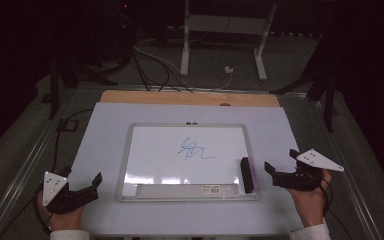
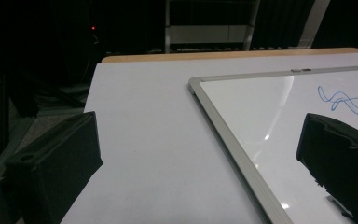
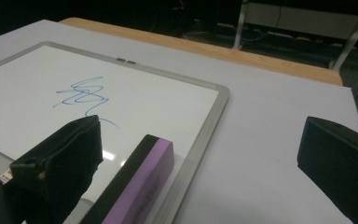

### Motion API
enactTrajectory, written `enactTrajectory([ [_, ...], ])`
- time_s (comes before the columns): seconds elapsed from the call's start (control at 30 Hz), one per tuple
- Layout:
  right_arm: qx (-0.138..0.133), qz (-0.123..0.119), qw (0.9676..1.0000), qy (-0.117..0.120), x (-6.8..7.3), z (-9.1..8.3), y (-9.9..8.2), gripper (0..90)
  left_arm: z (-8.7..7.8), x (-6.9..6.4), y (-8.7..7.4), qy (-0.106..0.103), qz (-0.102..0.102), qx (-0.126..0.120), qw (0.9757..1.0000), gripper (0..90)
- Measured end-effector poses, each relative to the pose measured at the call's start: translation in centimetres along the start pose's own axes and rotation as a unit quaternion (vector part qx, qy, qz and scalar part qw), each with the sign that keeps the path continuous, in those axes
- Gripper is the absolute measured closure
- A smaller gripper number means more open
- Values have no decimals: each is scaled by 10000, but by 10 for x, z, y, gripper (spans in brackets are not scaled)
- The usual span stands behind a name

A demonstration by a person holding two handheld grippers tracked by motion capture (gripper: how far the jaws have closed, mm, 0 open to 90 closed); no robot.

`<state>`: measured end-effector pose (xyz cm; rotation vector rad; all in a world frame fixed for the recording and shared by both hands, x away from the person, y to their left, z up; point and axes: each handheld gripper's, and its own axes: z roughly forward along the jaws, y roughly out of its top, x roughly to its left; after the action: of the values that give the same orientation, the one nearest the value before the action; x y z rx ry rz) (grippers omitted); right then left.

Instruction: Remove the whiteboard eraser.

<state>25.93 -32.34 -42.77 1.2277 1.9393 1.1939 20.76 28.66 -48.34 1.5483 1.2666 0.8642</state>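
Resting low beside the whiteboard [image 1: 190, 160], left gripper [image 1: 96, 186] and right gripper [image 1: 280, 167], jaws spread, empty.

Glossy whiteboard [image 1: 170, 150], matt metal frame [image 1: 125, 160]

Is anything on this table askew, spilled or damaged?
Nothing stands out. The whiteboard lies flat and square on the table, bearing a blue scribble. The eraser rests on its right edge. No spill or damage shows.
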Motion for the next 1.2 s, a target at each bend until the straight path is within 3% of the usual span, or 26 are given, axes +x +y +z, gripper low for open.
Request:
enactTrajectory([
  [0.13,240,3,9997,49,2,9,1,33,-2,0,1,92,-10,-103,9999,4],
  [0.3,548,172,9981,200,3,21,-4,58,-2,1,1,97,-24,-104,9999,4],
  [0.63,1240,192,9909,492,15,42,-23,172,-3,3,-1,137,-64,-96,9998,4],
  [0.73,1297,160,9903,470,18,43,-26,254,-3,3,-1,146,-74,-117,9998,4],
  [0.8,1359,169,9889,572,19,43,-28,369,-3,2,-1,152,-65,-118,9998,4],
  [0.87,1421,320,9867,723,20,42,-29,487,-3,2,-1,149,-57,-102,9998,4],
  [0.93,1460,451,9846,849,19,42,-30,544,-3,2,-1,153,-55,-95,9998,5],
  [1.07,1561,556,9823,871,21,45,-30,553,-3,2,-1,155,-60,-92,9998,4],
  [1.2,1636,659,9800,925,22,47,-30,497,-2,1,-1,149,-64,-86,9998,4],
])
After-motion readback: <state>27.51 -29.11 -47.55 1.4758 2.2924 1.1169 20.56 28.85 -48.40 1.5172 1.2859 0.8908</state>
